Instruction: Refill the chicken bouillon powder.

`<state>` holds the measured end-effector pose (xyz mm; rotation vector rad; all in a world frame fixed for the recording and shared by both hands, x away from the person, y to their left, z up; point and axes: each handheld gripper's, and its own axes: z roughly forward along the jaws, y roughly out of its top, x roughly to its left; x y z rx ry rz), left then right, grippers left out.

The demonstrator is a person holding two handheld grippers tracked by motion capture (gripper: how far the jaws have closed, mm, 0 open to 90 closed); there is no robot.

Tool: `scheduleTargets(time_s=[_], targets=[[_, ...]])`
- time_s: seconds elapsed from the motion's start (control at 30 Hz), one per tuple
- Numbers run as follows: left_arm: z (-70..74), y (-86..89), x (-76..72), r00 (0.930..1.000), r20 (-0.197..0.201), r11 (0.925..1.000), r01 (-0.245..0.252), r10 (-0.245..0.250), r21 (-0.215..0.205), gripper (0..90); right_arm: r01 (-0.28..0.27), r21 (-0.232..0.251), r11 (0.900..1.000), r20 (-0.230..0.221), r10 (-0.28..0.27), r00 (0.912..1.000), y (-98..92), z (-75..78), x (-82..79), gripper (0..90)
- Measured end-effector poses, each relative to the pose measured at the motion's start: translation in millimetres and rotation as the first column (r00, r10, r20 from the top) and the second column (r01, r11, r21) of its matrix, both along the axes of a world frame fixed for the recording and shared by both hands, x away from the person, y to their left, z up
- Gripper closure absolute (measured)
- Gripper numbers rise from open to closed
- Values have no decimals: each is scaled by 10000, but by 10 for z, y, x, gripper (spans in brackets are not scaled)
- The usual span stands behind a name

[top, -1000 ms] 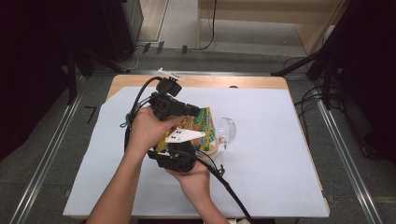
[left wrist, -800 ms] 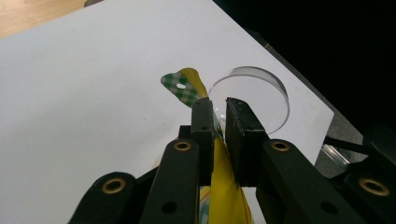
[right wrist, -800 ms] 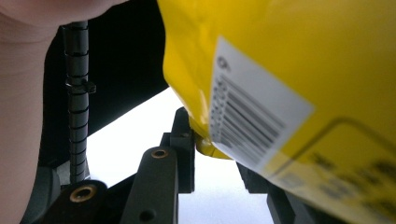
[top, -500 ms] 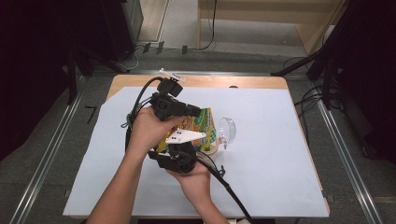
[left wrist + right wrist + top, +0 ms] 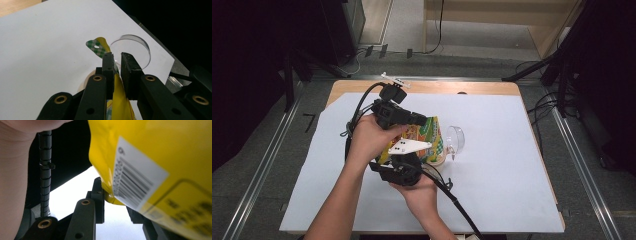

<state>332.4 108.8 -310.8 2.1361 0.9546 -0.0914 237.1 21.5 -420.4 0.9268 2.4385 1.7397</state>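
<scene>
A: Where does the yellow-and-green printed plastic snack bag [image 5: 428, 137] sit?

B: Mid-table, on the white paper sheet [image 5: 502, 165] covering the wooden table [image 5: 447, 87].

A: And the round clear plastic lid [image 5: 455, 138]?

B: Just right of the bag, on the same sheet.

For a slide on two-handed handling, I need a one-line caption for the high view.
Left gripper and right gripper grip a yellow snack bag above the white sheet, beside a clear round lid.
</scene>
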Motion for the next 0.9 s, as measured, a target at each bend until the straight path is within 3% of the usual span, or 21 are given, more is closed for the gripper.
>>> scheduleTargets(time_s=[0.9], targets=[[17, 3, -15, 10000, 36, 10000, -25, 25, 39, 820, -17, 128, 9999, -31, 17, 10000, 12, 12, -14, 726]])
